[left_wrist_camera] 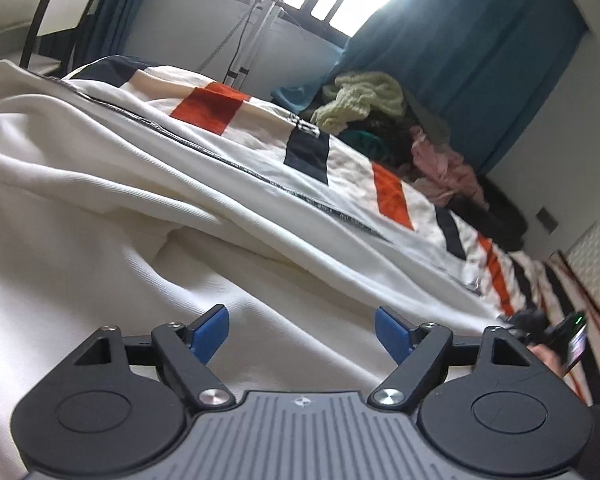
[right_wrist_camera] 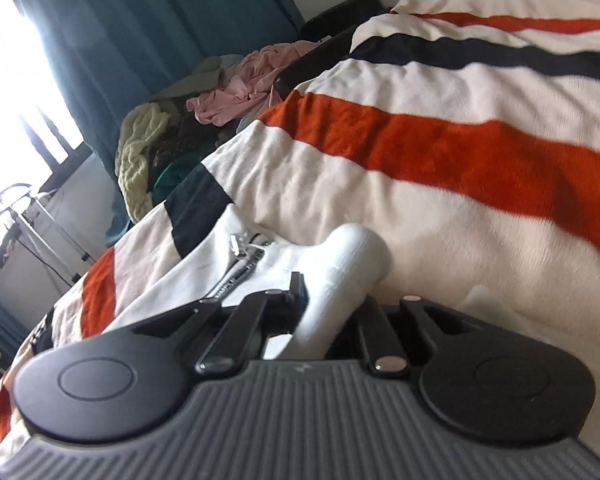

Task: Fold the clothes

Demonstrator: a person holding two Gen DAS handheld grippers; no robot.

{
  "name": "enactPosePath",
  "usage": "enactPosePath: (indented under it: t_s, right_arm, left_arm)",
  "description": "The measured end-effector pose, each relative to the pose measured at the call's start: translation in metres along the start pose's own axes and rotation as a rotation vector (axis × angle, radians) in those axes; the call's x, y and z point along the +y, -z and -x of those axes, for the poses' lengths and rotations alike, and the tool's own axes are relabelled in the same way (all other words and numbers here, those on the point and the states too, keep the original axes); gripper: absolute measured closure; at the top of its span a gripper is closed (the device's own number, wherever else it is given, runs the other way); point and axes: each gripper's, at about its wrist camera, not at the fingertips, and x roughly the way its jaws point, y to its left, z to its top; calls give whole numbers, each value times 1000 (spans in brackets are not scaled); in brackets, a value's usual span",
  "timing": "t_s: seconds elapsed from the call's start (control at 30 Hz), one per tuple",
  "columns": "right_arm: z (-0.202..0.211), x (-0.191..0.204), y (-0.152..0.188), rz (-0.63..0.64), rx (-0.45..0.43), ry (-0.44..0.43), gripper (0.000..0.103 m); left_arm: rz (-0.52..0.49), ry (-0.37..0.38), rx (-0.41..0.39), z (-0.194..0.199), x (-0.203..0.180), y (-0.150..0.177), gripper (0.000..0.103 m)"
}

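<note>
Left claw (left_wrist_camera: 302,334) spread wide, empty, over white garment (left_wrist_camera: 120,208); right claw (right_wrist_camera: 332,292) clamped on its rolled edge, seen only there.

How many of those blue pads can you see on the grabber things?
3. Two sit on the open left hand-held gripper, on its left and right fingers. One edge shows beside the white garment; its partner is hidden.
</note>
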Motion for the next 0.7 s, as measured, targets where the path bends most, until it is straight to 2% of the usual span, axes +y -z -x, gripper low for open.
enactPosePath:
  t_s: [0.03, 0.1, 0.17, 0.3, 0.4, 0.57, 0.7]
  right_arm:
    - [5, 4, -4, 16, 9, 14, 82]
    - [19, 8, -12, 25, 23, 27, 40]
    - [41, 12, -17, 37, 19, 26, 21]
    - [99, 34, -22, 157, -13, 3, 21]
    - [154, 53, -14, 274, -42, -50, 21]
    - [238, 74, 19, 396, -49, -134, 21]
    - [289, 82, 53, 469, -66, -221, 21]
  left_arm:
    - [-17, -3, -1, 1, -2, 1, 13]
    - [-52, -13, -15, 4, -6, 3, 7]
    - [-99, -20, -21, 8, -12, 6, 5]
    - [-135, -22, -38, 22, -19, 10, 3]
    - [-154, -18, -63, 38, -22, 13, 2]
    - [-180, -17, -107, 69, -23, 21, 1]
    - [-204, -22, -141, 92, -22, 27, 0]
